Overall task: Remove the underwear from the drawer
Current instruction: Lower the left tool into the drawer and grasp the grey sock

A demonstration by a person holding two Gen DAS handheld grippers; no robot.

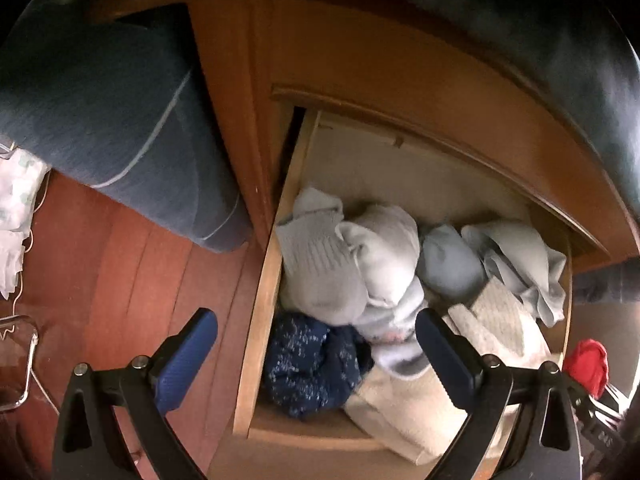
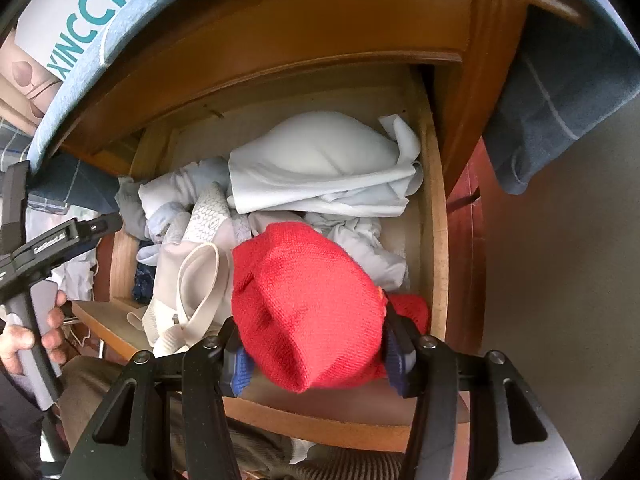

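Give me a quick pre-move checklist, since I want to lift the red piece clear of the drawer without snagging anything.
1. Right gripper shut on the red knit garment: ok.
2. Garment held between both fingers, not one edge only: ok.
3. Garment free of the cream strap beside it: cannot tell, they overlap in the right wrist view.
4. Drawer open wide enough to lift out: ok.
5. Left gripper open and holding nothing: ok.
6. Left gripper out of the right one's path: cannot tell.
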